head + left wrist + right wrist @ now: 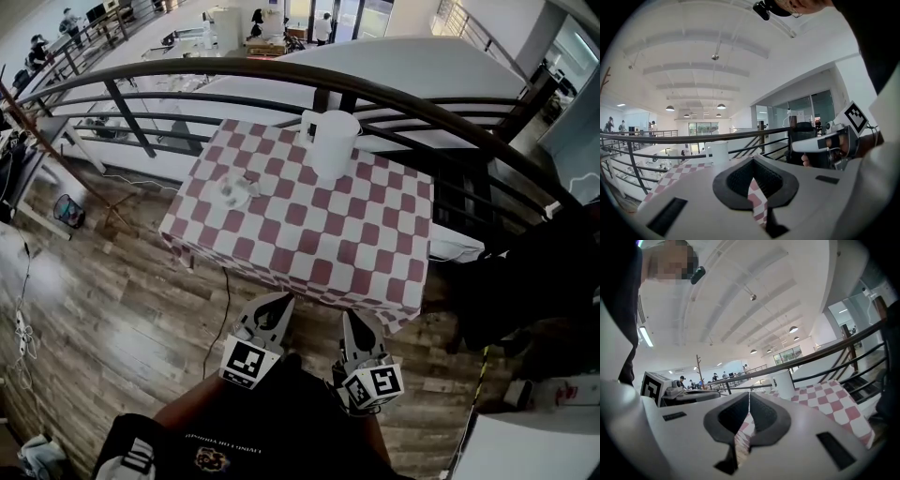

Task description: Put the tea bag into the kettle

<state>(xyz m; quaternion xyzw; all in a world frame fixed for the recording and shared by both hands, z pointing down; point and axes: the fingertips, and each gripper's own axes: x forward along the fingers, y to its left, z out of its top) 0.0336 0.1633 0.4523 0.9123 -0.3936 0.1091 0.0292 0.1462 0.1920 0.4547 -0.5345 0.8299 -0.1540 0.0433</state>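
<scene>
A white kettle (333,141) stands upright at the far side of a table with a red-and-white checked cloth (309,244). A small pale thing (234,192), probably the tea bag, lies on the cloth to the kettle's left. Both grippers hang side by side short of the table's near edge, over the floor. My left gripper (284,300) (753,160) is shut with nothing in it. The right gripper (351,317) (749,394) is also shut and holds nothing. Both gripper views show the kettle (718,152) (783,384) far ahead.
A dark curved railing (281,75) runs just behind the table, with a drop to a lower floor beyond. Wooden floor (112,291) lies around the table, with a cable (225,300) trailing across it. Dark objects (534,300) stand at the right.
</scene>
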